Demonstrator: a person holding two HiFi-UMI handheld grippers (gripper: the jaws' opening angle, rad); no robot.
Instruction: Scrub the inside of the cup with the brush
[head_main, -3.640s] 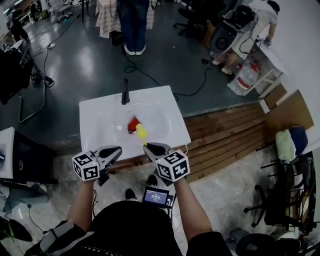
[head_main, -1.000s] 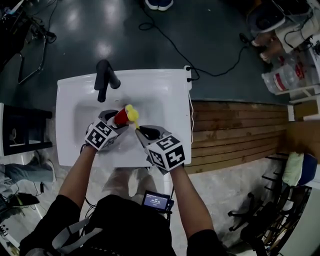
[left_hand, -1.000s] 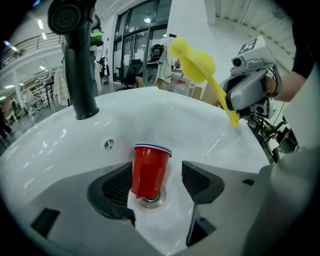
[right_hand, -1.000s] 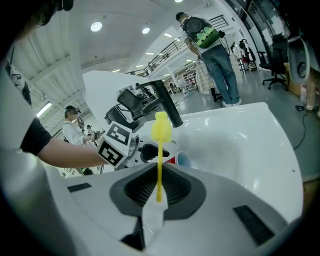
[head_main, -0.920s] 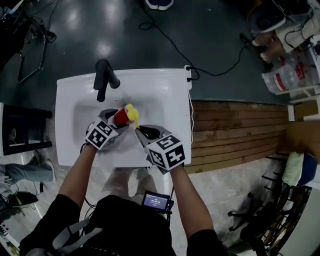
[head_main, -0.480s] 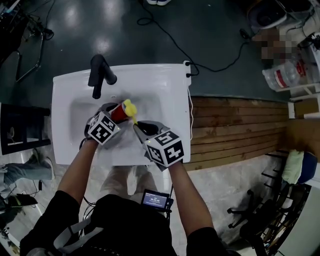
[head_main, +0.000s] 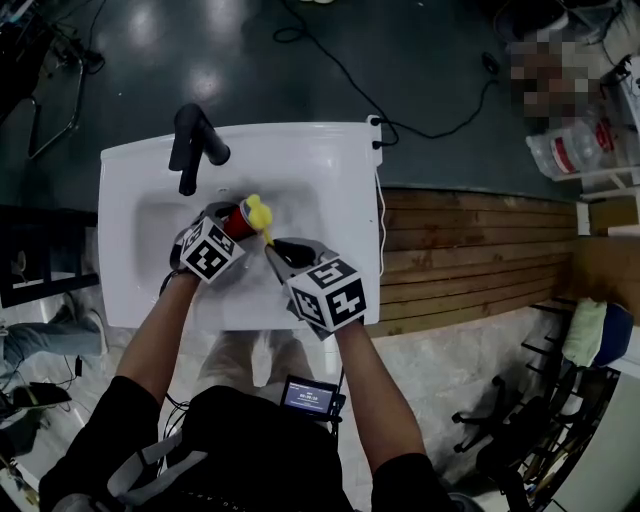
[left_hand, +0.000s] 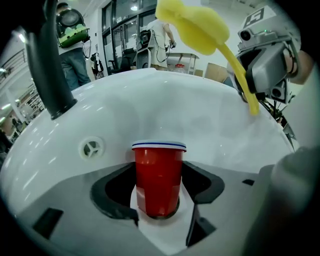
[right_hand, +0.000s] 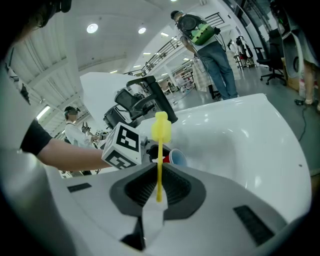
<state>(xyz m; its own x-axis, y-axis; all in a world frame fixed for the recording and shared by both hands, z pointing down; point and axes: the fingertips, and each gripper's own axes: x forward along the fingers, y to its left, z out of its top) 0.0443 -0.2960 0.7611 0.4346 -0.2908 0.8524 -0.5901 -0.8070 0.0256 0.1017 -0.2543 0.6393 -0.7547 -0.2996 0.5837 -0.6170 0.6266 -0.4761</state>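
Left gripper (left_hand: 159, 189) clamped on red cup (left_hand: 159, 167) over white sink (head_main: 330, 160) — right gripper (right_hand: 159, 186) pinching yellow brush (right_hand: 160, 145), head near cup's mouth.

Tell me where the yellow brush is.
In the head view, the yellow brush is over the sink, clamped in the right gripper, its head just right of the mouth of the red cup held by the left gripper.
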